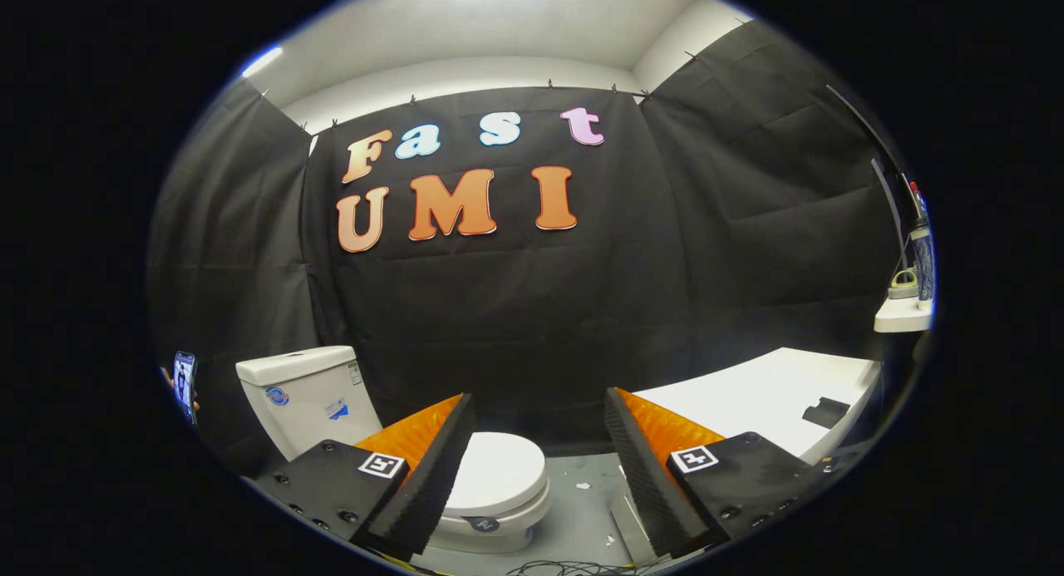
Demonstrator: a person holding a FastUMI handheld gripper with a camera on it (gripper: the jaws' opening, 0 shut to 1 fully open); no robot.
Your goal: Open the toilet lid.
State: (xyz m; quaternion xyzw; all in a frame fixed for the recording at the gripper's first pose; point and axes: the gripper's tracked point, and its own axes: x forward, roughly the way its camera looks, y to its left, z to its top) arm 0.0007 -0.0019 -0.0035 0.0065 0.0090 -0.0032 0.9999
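While still short of the toilet, approach step in hand, judging by the gap. From nine o'clock: phone [184,383] in a hand, then tank [303,393], then lid [499,472] down flat, at eleven o'clock off the gripper [532,464], partly behind the left finger. Fingers wide apart, nothing held. Table [756,393] at two o'clock. Next, likely: drop lower, catch the lid's front edge, swing up toward the tank.
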